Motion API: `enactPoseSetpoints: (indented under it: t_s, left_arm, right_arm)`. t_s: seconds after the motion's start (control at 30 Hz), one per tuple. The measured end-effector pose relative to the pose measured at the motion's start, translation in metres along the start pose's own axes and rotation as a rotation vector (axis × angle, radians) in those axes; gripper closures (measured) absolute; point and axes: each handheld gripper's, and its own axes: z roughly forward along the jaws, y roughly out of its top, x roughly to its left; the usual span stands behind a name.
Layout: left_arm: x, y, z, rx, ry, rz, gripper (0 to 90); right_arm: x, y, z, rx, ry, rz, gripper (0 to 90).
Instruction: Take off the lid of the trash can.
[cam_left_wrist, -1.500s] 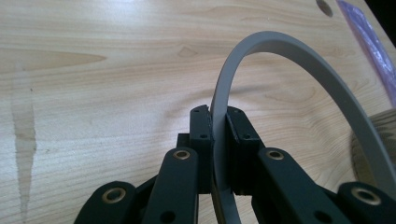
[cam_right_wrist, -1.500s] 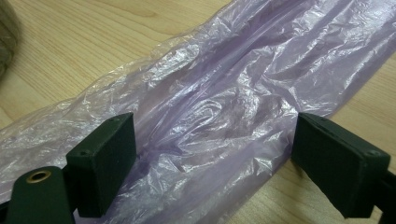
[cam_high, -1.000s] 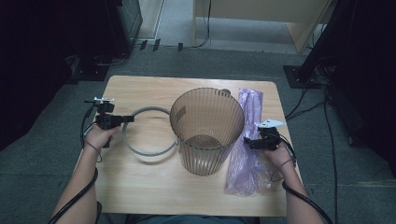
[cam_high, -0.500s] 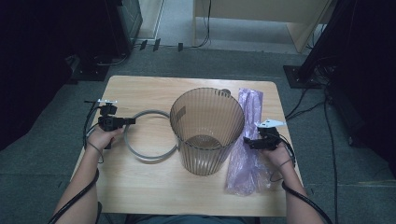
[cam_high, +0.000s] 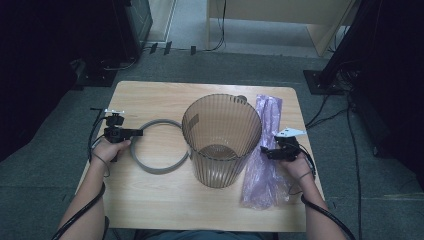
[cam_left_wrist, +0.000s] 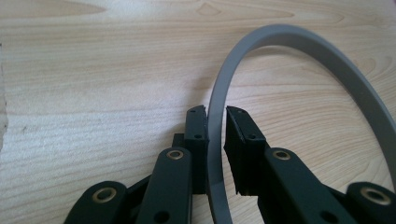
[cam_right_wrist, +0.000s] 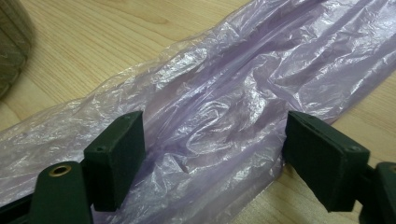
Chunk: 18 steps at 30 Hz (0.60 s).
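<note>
While your left claw (cam_left_wrist: 215, 122) straddles the grey ring (cam_left_wrist: 299, 44) on the surface (cam_high: 150, 200), jaws just loosening, barely gripping, your right claw (cam_right_wrist: 212, 154) stands wide and closing over the purple bag (cam_right_wrist: 224, 93) beside the bin (cam_high: 221, 140), probably to line it.

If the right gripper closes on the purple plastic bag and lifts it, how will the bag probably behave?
The purple plastic bag looks thin and crinkled, so it will probably be floppy, bunching between the jaws of the right gripper and hanging limp. It seems very light. Its glossy film may be slippery, so a shallow pinch might lose it.
</note>
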Motion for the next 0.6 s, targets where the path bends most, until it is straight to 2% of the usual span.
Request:
enactPoseSetpoints:
  t_s: [0.47,0.6]
  left_arm:
    - [0.0021,-0.0017,0.0005,-0.001,-0.010,-0.005,70.5]
    - [-0.0024,-0.0002,0.0017,0.010,-0.008,0.023,62.9]
  right_arm:
    - [0.0006,-0.0002,-0.0008,-0.010,0.000,0.004,29.7]
    - [0.0008,-0.0001,-0.0006,-0.013,-0.004,0.006,30.9]
